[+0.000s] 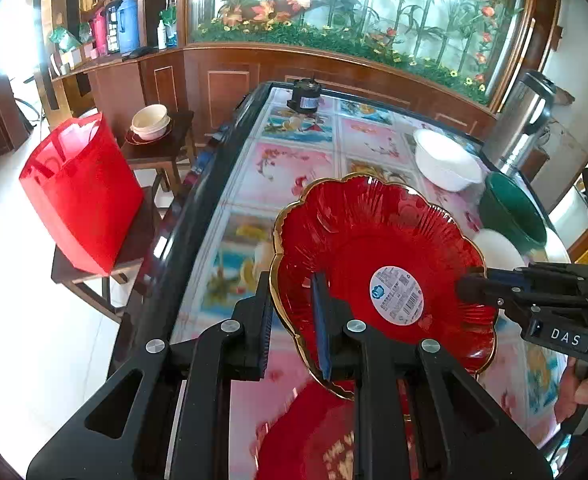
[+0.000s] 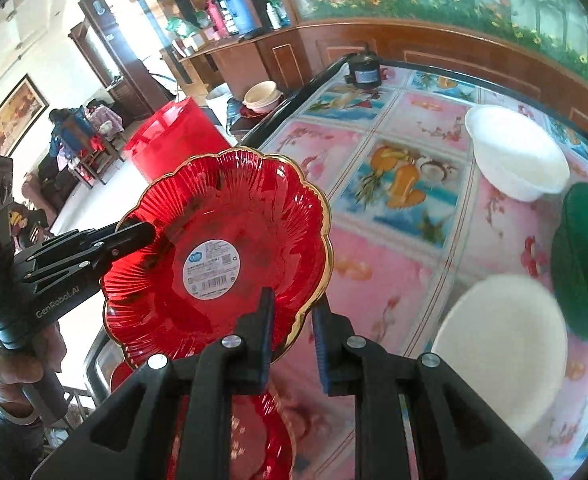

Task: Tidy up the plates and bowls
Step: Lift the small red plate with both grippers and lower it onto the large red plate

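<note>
Wood panelling and a floral mural back the worktop (image 1: 294,160), which carries a tiled picture covering. Landmark: the red plate (image 1: 373,240), a scalloped dish with a gold rim and a round label at its centre, raised and tilted above the worktop. Left of the plate, off the worktop edge, a red bag (image 1: 82,192) sits on a low stool. Beyond the plate lies a white bowl (image 1: 445,160); right of the plate a green bowl (image 1: 513,212) rests against a white plate (image 2: 501,360). Directly beneath the red plate lies a second red plate (image 1: 313,440), possibly bearing gold lettering; the view is partly blocked. The left gripper (image 1: 294,320) stands narrow, its pads straddling the plate's near rim. The right gripper (image 2: 292,336) likewise spans the opposite rim at narrow spacing.
</note>
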Action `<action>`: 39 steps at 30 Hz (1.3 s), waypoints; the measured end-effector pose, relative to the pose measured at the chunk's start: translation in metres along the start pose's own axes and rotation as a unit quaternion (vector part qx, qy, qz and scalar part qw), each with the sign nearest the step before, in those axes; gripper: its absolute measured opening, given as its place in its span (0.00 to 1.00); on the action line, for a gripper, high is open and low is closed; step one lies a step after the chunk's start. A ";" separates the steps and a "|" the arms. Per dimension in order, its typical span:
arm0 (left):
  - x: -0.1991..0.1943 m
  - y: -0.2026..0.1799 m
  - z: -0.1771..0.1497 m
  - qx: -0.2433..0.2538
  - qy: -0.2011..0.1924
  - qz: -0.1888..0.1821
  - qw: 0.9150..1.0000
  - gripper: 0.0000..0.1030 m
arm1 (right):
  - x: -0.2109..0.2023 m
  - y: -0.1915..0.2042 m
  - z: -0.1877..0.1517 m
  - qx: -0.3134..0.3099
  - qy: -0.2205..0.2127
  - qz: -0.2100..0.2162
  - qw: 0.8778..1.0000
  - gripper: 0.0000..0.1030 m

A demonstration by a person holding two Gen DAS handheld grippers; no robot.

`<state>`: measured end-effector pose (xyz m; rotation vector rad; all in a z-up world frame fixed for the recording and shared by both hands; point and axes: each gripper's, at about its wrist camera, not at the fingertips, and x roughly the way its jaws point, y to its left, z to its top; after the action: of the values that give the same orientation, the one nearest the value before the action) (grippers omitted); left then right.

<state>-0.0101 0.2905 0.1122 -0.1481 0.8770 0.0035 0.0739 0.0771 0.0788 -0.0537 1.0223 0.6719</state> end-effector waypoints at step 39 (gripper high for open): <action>-0.020 -0.027 -0.146 0.030 0.020 0.066 0.997 0.22 | 0.023 0.058 -0.114 -0.122 0.100 -0.064 0.985 0.30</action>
<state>-0.1331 0.2455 0.0388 -0.0335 0.9249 0.0964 -0.0374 0.0958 0.0147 -0.4058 1.1137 0.6805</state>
